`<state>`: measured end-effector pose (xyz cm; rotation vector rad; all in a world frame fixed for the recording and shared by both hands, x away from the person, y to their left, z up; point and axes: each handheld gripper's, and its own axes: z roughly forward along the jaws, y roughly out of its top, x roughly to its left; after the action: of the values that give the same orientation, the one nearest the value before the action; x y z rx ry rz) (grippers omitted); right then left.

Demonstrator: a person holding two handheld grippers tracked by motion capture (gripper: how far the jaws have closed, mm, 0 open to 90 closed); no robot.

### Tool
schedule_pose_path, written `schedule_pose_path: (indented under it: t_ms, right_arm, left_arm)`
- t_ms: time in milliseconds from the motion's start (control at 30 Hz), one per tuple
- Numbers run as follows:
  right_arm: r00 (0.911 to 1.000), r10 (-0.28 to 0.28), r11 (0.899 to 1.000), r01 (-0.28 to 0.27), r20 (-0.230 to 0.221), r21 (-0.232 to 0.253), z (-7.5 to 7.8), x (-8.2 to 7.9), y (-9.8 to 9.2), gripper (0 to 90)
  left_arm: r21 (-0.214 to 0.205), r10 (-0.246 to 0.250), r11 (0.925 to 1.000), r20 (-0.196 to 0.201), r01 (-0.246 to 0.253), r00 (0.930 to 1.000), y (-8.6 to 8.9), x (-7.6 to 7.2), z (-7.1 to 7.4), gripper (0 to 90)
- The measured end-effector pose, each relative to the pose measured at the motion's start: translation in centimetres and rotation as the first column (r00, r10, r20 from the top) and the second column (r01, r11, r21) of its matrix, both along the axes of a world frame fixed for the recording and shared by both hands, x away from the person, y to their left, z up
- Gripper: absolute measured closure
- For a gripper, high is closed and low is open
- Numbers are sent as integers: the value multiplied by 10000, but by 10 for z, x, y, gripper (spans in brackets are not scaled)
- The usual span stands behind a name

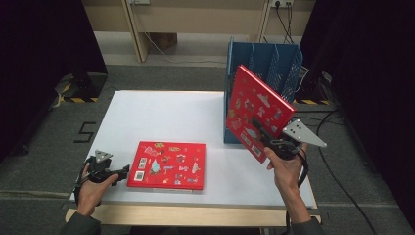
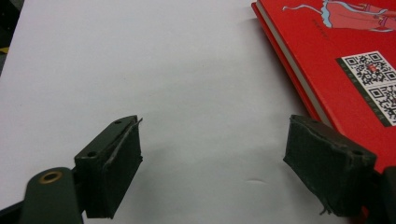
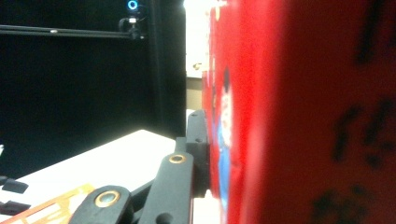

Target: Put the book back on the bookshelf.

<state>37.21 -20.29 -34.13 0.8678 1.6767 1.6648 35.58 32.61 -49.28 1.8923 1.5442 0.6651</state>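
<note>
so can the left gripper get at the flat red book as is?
Probably yes. The left gripper is open beside the flat red book, its near edge just off one jaw in the left gripper view, with bare table between.

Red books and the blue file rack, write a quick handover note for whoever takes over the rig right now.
Right gripper: shut on the raised red book, held tilted in the air in front of the blue file rack, not yet in a slot.
Left gripper: open, empty, at the table, beside the left edge of the flat red book.
Done: one book lifted.
Left, probably: slot it into the rack, then the flat one.
</note>
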Motion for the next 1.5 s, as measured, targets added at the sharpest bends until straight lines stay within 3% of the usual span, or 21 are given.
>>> schedule_pose_path:
  t_ms: [267, 500, 900, 1500]
  right_arm:
    - [9980, -633, 9979, 633, -4, 123, 10, 11, -15, 796]
    - [9911, -1331, 9910, 1331, -33, 143, 13, 27, -27, 796]
    - [9697, -2430, 9700, 2431, -253, 12, 9, 64, -35, 796]
    - [9133, -3984, 9171, 3981, -849, -217, -4, 138, -22, 795]
  left_arm:
    - [76, -66, 9999, -100, 66, 9999, 0, 0, -1, 178]
    - [93, -51, 9999, -85, 52, 10000, -1, 1, -2, 178]
    - [90, -81, 9999, -118, 82, 9999, -1, 1, -2, 178]
    - [77, -147, 9999, -120, 148, 9998, -1, 1, -2, 178]
